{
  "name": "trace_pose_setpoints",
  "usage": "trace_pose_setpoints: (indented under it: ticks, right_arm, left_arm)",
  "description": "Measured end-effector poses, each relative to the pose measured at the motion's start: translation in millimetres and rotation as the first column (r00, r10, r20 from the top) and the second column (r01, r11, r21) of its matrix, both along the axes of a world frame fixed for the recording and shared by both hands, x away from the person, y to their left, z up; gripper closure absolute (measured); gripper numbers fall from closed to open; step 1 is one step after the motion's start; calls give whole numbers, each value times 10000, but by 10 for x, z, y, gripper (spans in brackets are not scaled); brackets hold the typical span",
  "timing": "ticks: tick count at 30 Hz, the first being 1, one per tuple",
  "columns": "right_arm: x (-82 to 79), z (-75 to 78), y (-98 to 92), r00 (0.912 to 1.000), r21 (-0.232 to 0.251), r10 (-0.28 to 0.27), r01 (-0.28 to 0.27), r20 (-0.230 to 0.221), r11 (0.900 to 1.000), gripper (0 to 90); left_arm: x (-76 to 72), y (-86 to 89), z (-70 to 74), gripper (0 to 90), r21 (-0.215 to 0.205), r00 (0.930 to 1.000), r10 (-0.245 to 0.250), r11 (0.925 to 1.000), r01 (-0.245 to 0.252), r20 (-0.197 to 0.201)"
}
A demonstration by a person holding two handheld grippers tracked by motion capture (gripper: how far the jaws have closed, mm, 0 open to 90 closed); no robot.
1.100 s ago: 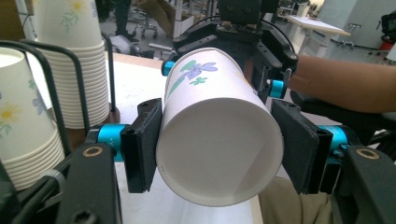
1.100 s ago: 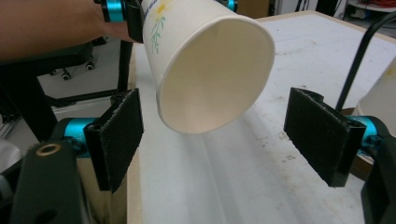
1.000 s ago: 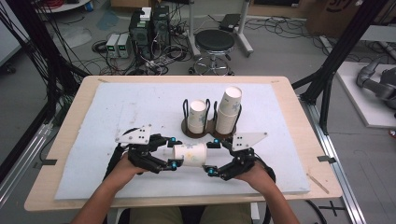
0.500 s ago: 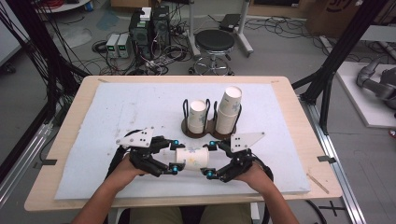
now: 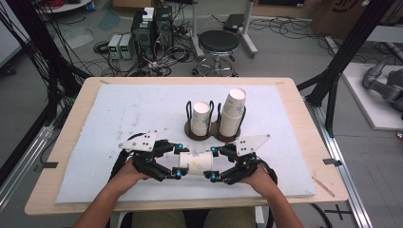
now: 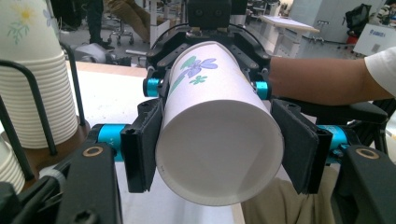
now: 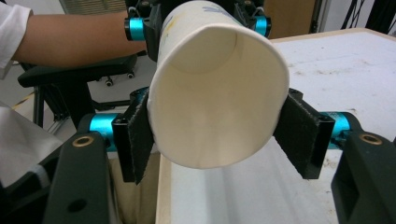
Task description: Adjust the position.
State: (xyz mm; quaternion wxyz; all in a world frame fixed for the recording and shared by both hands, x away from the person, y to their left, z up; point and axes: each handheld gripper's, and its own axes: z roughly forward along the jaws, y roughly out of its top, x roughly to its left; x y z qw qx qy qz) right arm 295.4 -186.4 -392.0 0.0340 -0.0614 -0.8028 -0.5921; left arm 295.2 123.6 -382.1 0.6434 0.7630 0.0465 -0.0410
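High view: table (image 5: 71, 190) with white mat (image 5: 142, 109); person's forearms come in from the near edge, one gripper per hand. Behind the grippers, a two-slot wire cup holder (image 5: 215, 133): short cup stack (image 5: 201, 118) in the slot behind the left gripper, taller cup stack (image 5: 232, 111) in the slot behind the right gripper.

Paper cup (image 5: 196, 162) lies on its side, lifted between the two tools, axis running from one gripper to the other. Left gripper (image 5: 178, 161) clamps one end, right gripper (image 5: 213, 163) the other. Both stand in front of the holder, near the table's near edge.

Cup look: white paper, flared, rolled rim, printed flowers — blue-purple petals with green leaves on the outside wall (image 6: 198, 67). Inside plain white, empty. No brand, label or readable text on the cup.

Left gripper view: left gripper (image 6: 219, 154) closed on the cup, black pads pressed flat on both sides of the wall just behind the rim. Far end of the cup sits in the other tool. Stack beside the jaws carries a yellow-and-green flower print.

Right gripper view: right gripper (image 7: 217, 135) jaws have just been closing, with the cup (image 7: 219, 93) between them. Pads now bear on both sides and the mouth is squeezed a bit out of round. Far end sits in the other tool's jaws.

Only lettering around: blurred blue sign (image 6: 377, 33) far behind the left gripper, unreadable.
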Motion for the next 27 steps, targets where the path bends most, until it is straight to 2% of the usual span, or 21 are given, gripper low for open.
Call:
trace_pose_setpoints:
  ticks: [2,3,5,8,14,16,21,23,27]
  right_arm:
    - [10,2,-9,9999,-109,-2,0,-172,9999,344]
    - [14,2,-13,9997,-215,-44,40,-220,9998,344]
    - [26,-1,-30,9993,-310,-40,29,-379,9995,344]
    - [24,12,-48,9988,-546,-212,188,-444,9983,343]
    - [26,77,-54,9983,-1116,-486,448,-314,9927,342]
    - [26,116,-46,9978,-1440,-641,607,-185,9877,341]
    - [41,209,-16,9984,-2054,-557,538,-38,9772,341]
    - [52,248,-3,9984,-2213,-560,538,-36,9737,341]
    - [76,343,35,9991,-2809,-388,419,168,9588,341]
  left_arm:
    - [0,-8,-12,363,178,9999,120,9998,-120,-16]
    - [-2,-21,-19,358,263,9995,293,9992,-289,-144]
    - [-13,-50,-20,231,755,9967,674,9951,-639,-445]
    - [-32,-69,-20,150,1178,9951,838,9900,-772,-519]
    - [-54,-30,32,146,1760,9933,1150,9780,-1120,-73]
    - [-58,-12,58,146,2002,9919,1270,9716,-1262,89]
    - [-55,21,115,147,2500,9884,1459,9562,-1521,431]
    - [-50,29,125,147,2585,9872,1526,9528,-1594,465]
    - [-38,41,149,147,2867,9856,1588,9430,-1687,575]
